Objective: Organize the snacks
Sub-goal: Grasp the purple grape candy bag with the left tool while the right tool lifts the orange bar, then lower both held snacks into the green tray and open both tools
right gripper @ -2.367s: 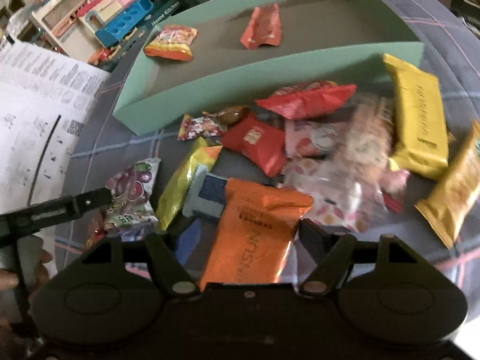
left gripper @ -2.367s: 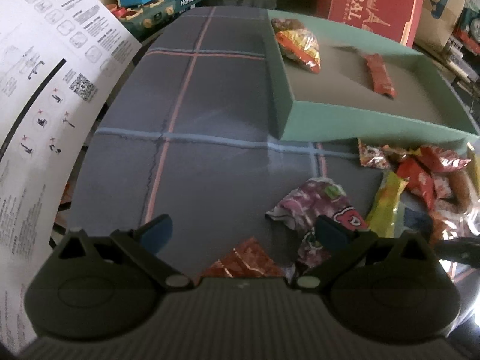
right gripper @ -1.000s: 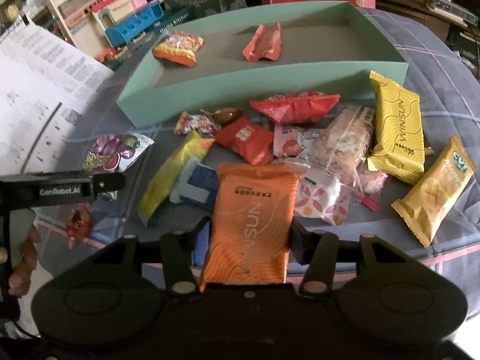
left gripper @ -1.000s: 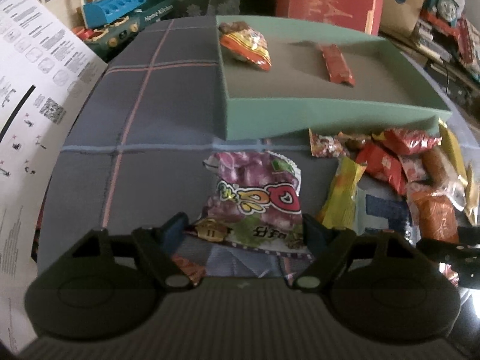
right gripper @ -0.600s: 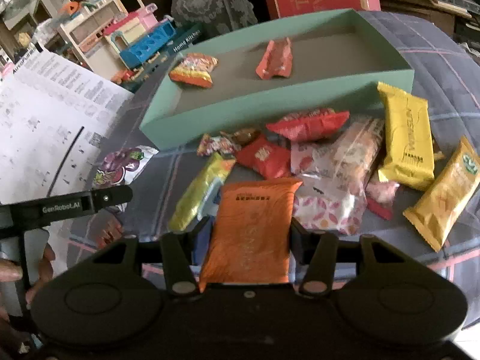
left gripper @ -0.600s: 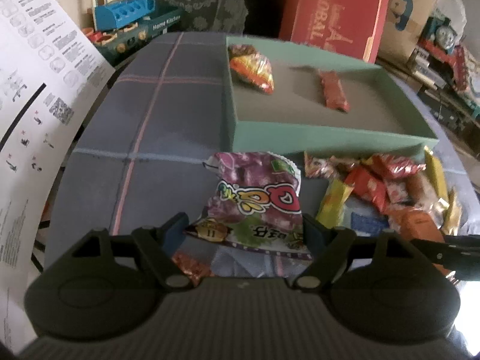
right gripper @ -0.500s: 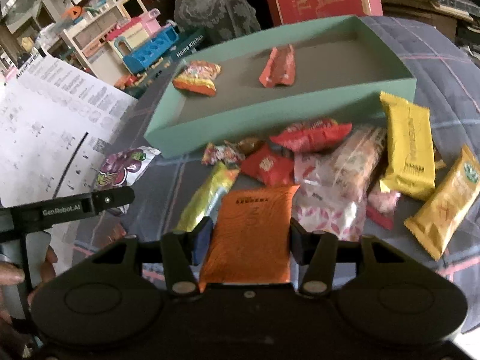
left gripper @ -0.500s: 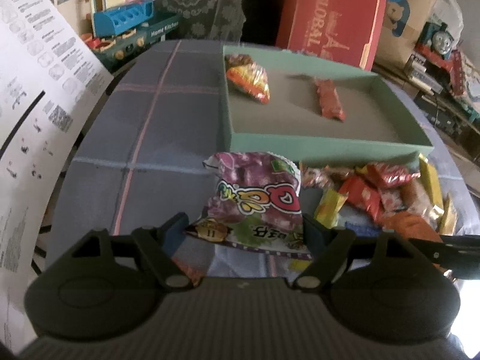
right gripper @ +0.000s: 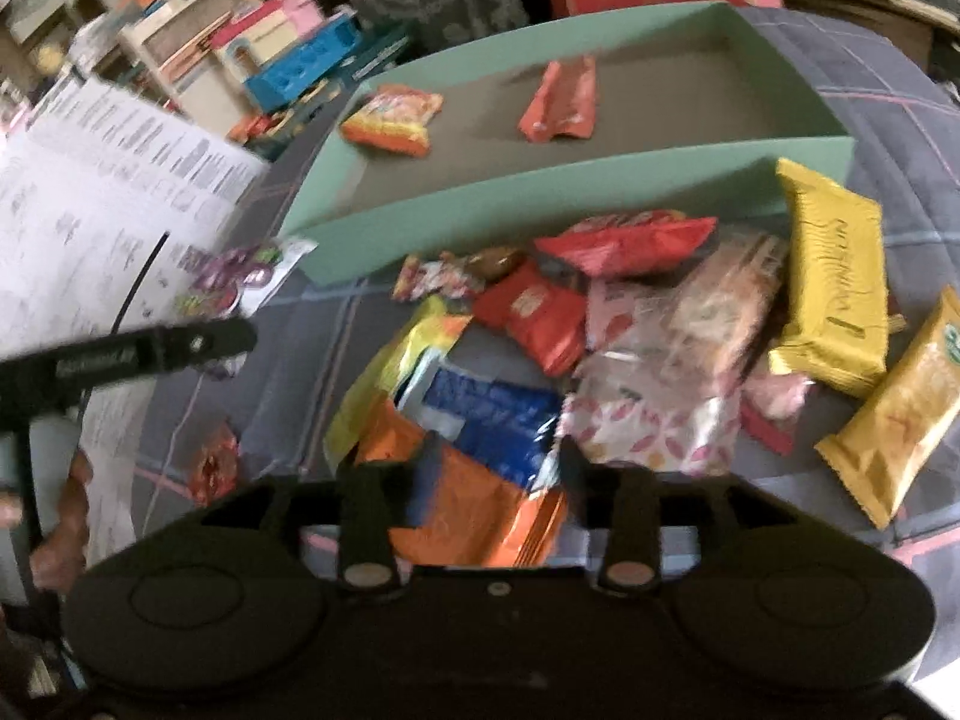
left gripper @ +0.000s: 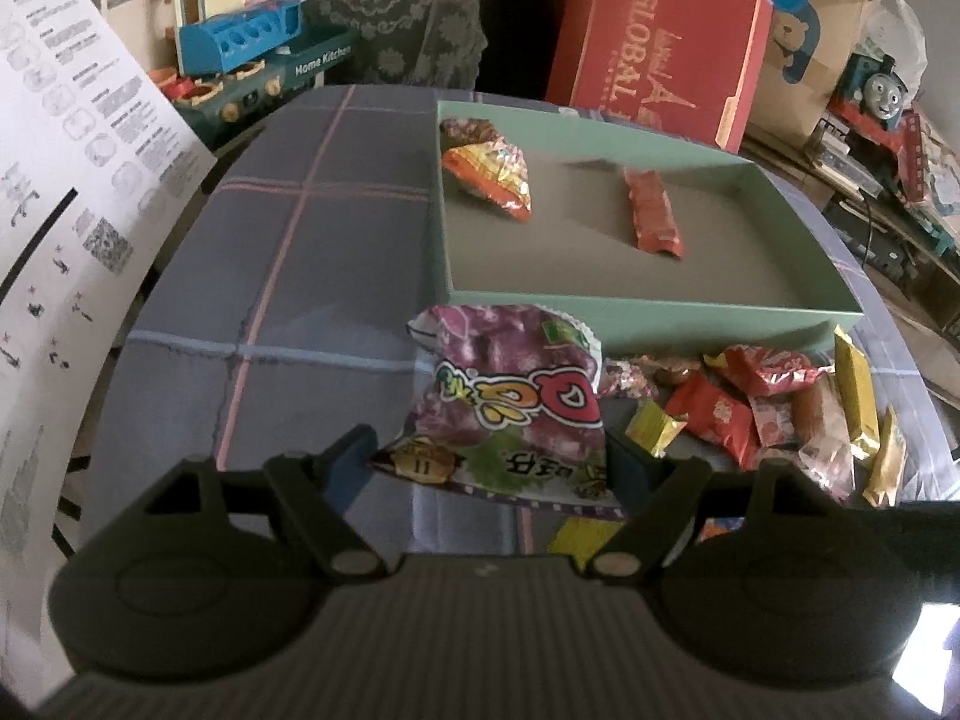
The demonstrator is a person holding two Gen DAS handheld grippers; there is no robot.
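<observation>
Purple grape packet (left gripper: 510, 396) pinched by left gripper (left gripper: 492, 462) fingers (edge hold): may slip before green box (left gripper: 660, 315). Right gripper (right gripper: 492, 468) fingers just spreading; orange packet (right gripper: 474, 510) loose between them, may drop onto snack pile.

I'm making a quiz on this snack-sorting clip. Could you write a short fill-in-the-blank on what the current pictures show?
1. The left gripper holds a snack bag whose main colour is ____.
2. The green box has ____ snacks lying inside it.
3. The orange packet between the right gripper's fingers has slumped crooked as the jaws have just been ____.
4. The carton standing behind the green box is ____ in colour.

Missing words: purple; two; opening; red
</observation>
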